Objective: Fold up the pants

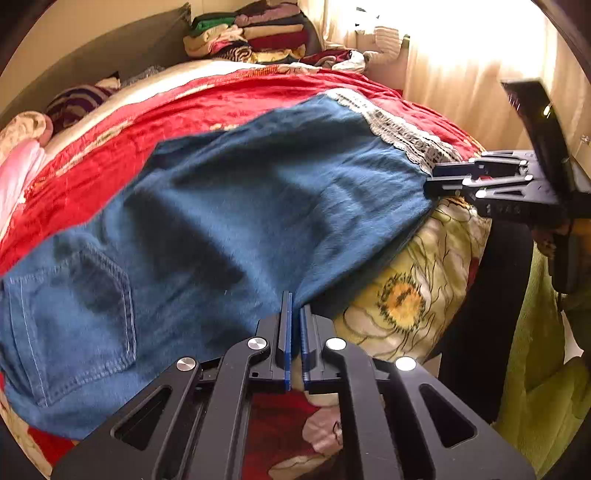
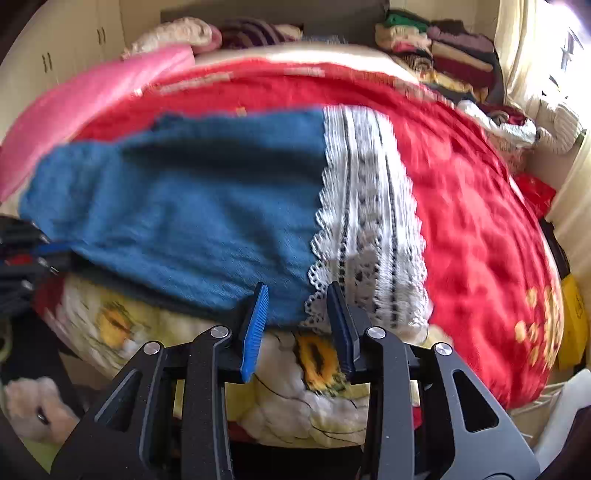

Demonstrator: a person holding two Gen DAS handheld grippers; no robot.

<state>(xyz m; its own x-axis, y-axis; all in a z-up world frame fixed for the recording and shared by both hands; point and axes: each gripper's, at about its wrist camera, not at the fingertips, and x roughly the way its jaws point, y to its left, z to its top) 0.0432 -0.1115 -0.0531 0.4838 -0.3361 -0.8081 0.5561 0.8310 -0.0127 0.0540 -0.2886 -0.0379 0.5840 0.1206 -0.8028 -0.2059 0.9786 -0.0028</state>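
Left wrist only: pants [image 1: 229, 206] back pocket [image 1: 74, 317].

light: glaring window [image 1: 461, 33] | blur: right view smeared | edges: fisheye-bent, dark

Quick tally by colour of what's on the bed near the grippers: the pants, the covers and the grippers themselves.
Blue: 1, the pants, with a white lace hem
Red: 1, the red bedspread
Floral yellow: 1, the floral blanket
Pink: 1, the pink blanket
Black: 2, the left gripper and the right gripper
Total: 6
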